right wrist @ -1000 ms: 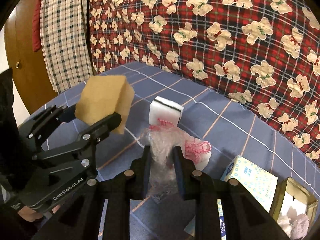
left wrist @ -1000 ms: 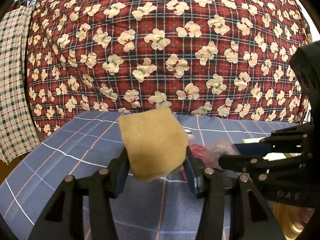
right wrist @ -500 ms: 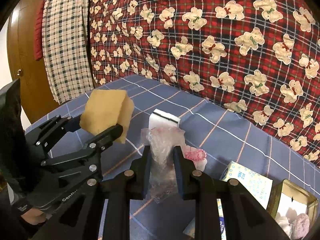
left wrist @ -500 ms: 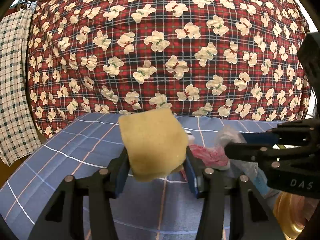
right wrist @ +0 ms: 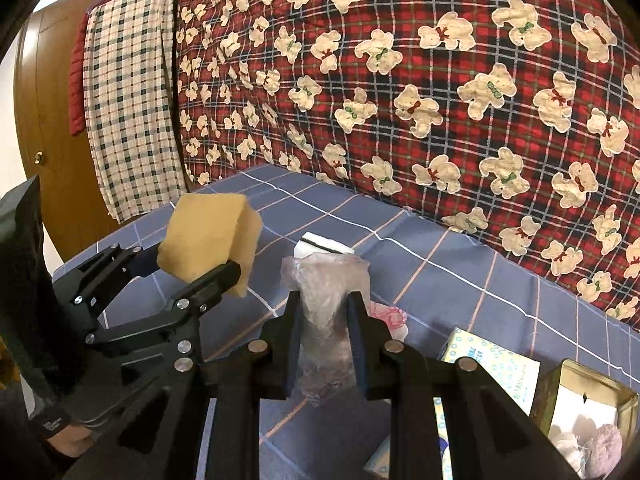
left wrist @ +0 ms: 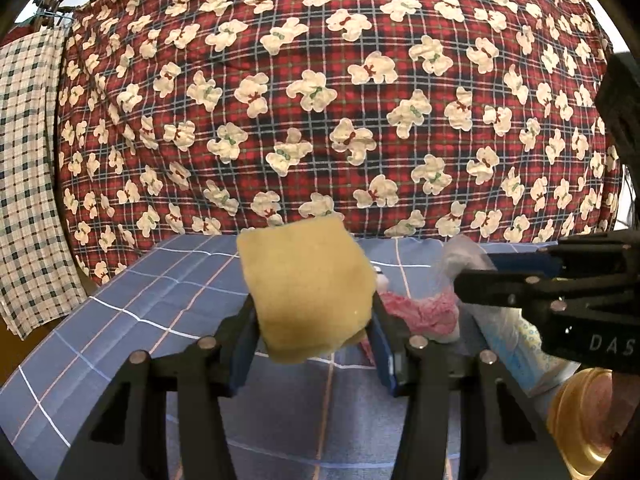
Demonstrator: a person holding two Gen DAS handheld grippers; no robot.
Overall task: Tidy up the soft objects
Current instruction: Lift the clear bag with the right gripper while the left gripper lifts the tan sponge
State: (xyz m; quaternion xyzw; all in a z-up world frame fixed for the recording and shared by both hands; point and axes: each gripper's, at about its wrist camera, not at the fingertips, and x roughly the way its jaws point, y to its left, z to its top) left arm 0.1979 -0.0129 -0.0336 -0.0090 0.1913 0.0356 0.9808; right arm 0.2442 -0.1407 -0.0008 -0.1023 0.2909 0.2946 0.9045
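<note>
My left gripper (left wrist: 312, 320) is shut on a tan yellow sponge (left wrist: 306, 288) and holds it above the blue checked table cloth (left wrist: 168, 300); the sponge also shows in the right wrist view (right wrist: 208, 236). My right gripper (right wrist: 324, 320) is shut on a crumpled clear plastic bag (right wrist: 324, 300), lifted off the cloth; the bag shows in the left wrist view (left wrist: 464, 256). A white sponge with a dark stripe (right wrist: 324, 244) and a pink crocheted piece (right wrist: 386, 316) lie on the cloth behind the bag.
A red plaid quilt with bear print (right wrist: 440, 100) rises behind the table. A tissue pack (right wrist: 492, 368) and an open gold tin (right wrist: 588, 412) holding fluffy items sit at the right. A checked cloth (right wrist: 128, 112) hangs at the left by a wooden door.
My right gripper has lifted the plastic bag upward, away from the pink piece and white sponge. My left gripper still holds the yellow sponge, raised slightly.
</note>
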